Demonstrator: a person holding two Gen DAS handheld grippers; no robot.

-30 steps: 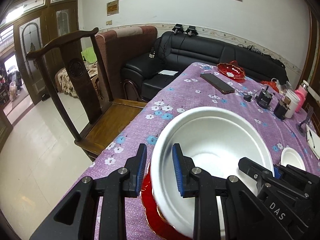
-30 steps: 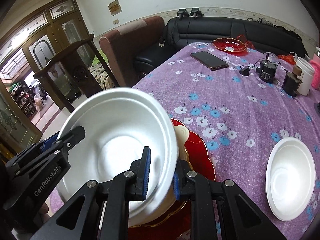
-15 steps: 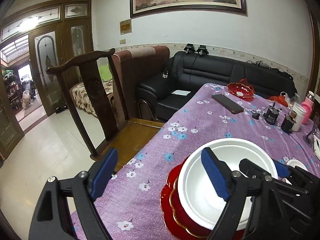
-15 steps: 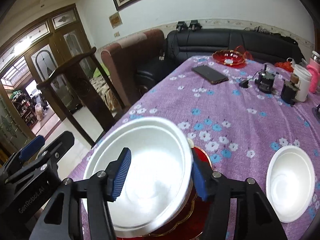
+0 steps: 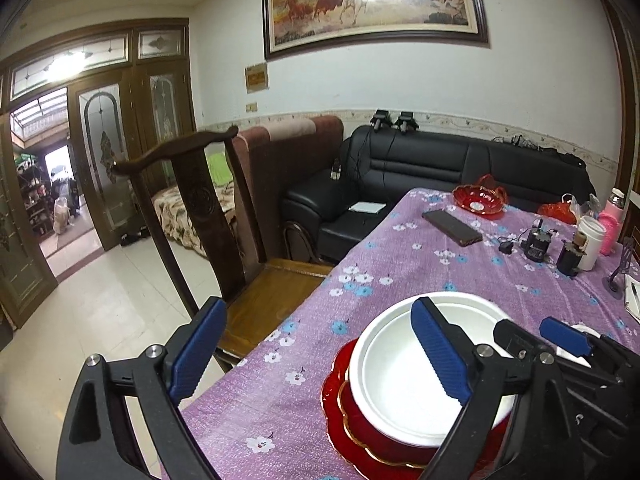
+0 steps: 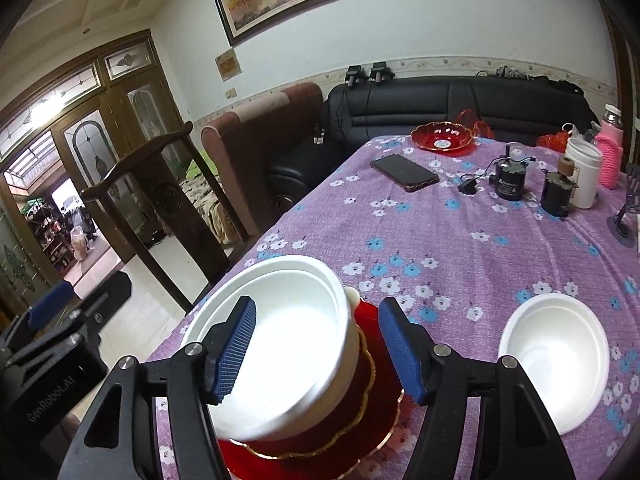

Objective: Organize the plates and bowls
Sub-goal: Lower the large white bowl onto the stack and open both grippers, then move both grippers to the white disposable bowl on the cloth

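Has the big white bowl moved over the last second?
Yes. The white bowl was tilted in the right gripper; now it sits level on the red plates, nearer the table edge, with both grippers open.

Even indoor light, glare flaring on the glazed framed horse painting (image 5: 374,2), daylight through the wooden glass doorway (image 5: 52,160), fisheye edges bending dark.

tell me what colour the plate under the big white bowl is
Red with a gold rim, clearest in the right wrist view.
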